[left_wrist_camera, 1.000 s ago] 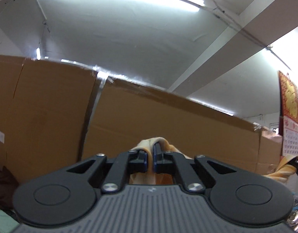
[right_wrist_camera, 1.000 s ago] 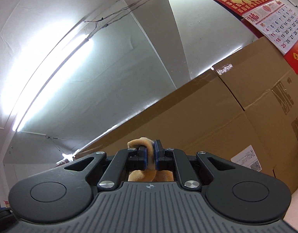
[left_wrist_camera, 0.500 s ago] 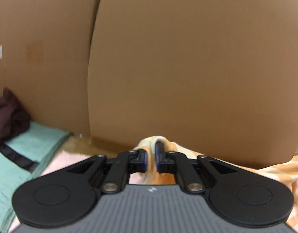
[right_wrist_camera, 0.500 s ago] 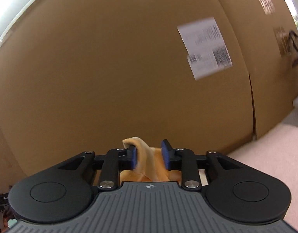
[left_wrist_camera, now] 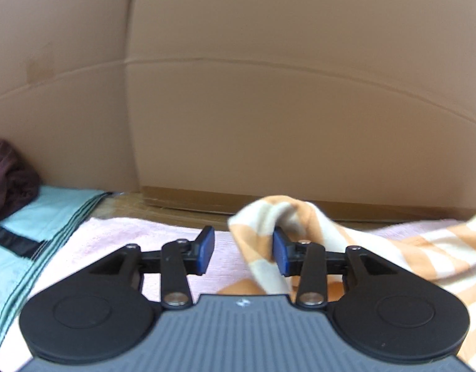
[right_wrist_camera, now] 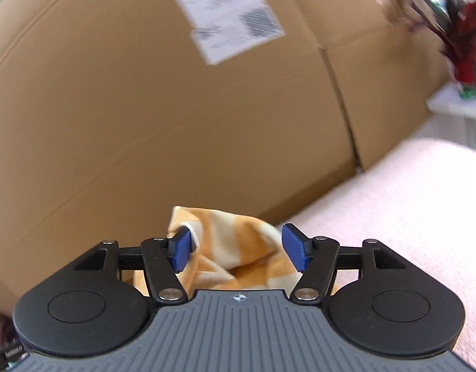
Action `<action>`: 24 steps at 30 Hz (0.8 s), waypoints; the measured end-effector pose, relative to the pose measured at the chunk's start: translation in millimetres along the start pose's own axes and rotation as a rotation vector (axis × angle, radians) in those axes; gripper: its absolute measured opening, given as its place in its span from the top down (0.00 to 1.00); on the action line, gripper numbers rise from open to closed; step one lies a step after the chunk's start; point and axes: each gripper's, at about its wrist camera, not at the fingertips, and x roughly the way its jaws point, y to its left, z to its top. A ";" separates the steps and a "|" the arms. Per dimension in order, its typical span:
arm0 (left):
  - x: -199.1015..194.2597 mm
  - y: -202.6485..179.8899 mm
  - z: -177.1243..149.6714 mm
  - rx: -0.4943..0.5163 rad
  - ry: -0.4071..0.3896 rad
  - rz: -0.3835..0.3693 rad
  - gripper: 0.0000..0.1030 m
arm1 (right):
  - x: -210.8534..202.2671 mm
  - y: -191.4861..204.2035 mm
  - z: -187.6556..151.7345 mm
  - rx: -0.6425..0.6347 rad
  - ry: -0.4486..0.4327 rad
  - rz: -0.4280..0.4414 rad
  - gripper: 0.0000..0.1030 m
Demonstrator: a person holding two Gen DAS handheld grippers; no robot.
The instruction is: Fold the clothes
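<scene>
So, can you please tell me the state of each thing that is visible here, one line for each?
left gripper: jaws opening, cloth loose between them.
right gripper: jaws opening, cloth bunched between them.
orange checked garment: crumpled, spread on the pink surface.
pink towel surface: laid flat.
teal cloth: lying flat.
dark maroon cloth: heaped, unfolded.
cardboard boxes: closed, standing behind.

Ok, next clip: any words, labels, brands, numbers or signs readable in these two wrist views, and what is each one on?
White shipping label on the cardboard box, right wrist view: printed lines and dark code patches, too blurred to read.
Small round emblem on the right tool's grey body: a mark, no letters.
Small white mark on the left tool's grey body: too small to read.
Nothing else carries text.
</scene>
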 end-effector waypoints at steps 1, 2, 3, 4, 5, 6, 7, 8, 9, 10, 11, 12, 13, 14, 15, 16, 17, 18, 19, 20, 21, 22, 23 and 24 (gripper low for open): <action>2.4 6.3 0.3 -0.033 0.009 0.026 0.51 | -0.2 -3.5 0.8 0.022 -0.003 -0.014 0.37; 4.7 12.6 0.6 -0.067 0.018 0.051 0.44 | -0.6 -6.9 1.7 0.043 -0.006 -0.026 0.37; 6.1 17.7 0.8 -0.093 0.025 0.052 0.41 | -3.6 -7.5 2.5 0.049 -0.021 -0.018 0.37; 7.2 22.3 0.9 -0.116 0.032 0.042 0.39 | -6.7 -8.1 3.4 0.055 -0.036 -0.009 0.34; 8.3 26.9 0.9 -0.140 0.039 0.033 0.37 | -9.7 -8.6 4.1 0.059 -0.051 -0.001 0.33; 7.2 28.8 0.2 -0.145 0.050 0.018 0.34 | -11.1 -5.0 3.5 0.036 -0.059 0.011 0.31; 6.2 28.4 -1.4 -0.141 0.058 0.001 0.32 | -9.6 -1.1 2.4 0.001 -0.040 0.029 0.23; 5.5 27.5 -3.0 -0.136 0.066 -0.017 0.32 | -4.5 3.0 1.9 -0.039 0.034 0.045 0.19; 4.8 26.5 -4.7 -0.131 0.074 -0.035 0.31 | 0.5 7.2 1.5 -0.080 0.107 0.061 0.22; 2.9 26.5 -5.5 -0.129 0.074 -0.041 0.29 | 4.7 11.0 1.2 -0.117 0.177 0.076 0.28; 0.6 26.8 -5.9 -0.127 0.072 -0.044 0.25 | -7.0 7.0 2.0 -0.085 0.167 0.084 0.31; -0.8 27.3 -5.9 -0.129 0.070 -0.043 0.24 | -18.8 3.1 2.9 -0.054 0.158 0.091 0.31; -1.9 27.8 -5.8 -0.131 0.069 -0.042 0.22 | -30.8 -0.9 3.6 -0.022 0.147 0.099 0.30; 0.5 26.7 -1.3 -0.132 0.070 -0.037 0.22 | -48.8 -6.7 2.5 0.010 0.123 0.102 0.30; 2.8 26.0 1.6 -0.129 0.069 -0.032 0.22 | -68.3 -13.1 -1.2 0.019 0.106 0.077 0.29; 4.6 25.6 3.2 -0.125 0.067 -0.027 0.22 | -87.6 -19.5 -5.1 0.027 0.089 0.052 0.28; 4.2 24.6 4.0 -0.116 0.061 -0.021 0.22 | -102.3 -25.6 -11.8 -0.003 0.095 0.021 0.28; 1.3 22.3 4.3 -0.102 0.048 -0.014 0.22 | -116.7 -31.6 -18.5 -0.034 0.101 -0.009 0.28; -3.4 18.8 4.9 -0.084 0.032 -0.007 0.23 | -127.6 -35.6 -25.1 -0.081 0.128 -0.045 0.29; -7.1 15.6 5.1 -0.064 0.010 0.001 0.24 | -136.3 -37.4 -33.1 -0.124 0.157 -0.070 0.30; -10.3 12.7 5.1 -0.043 -0.012 0.008 0.24 | -144.9 -39.1 -40.9 -0.166 0.184 -0.092 0.32; -12.7 9.5 4.6 -0.020 -0.032 0.012 0.24 | -150.2 -39.7 -46.4 -0.198 0.198 -0.088 0.34; -14.7 6.1 3.9 0.004 -0.052 0.016 0.24 | -155.9 -40.1 -52.0 -0.230 0.211 -0.084 0.34; -16.8 2.7 3.2 0.029 -0.071 0.019 0.24 | -166.8 -36.6 -59.9 -0.261 0.197 -0.078 0.34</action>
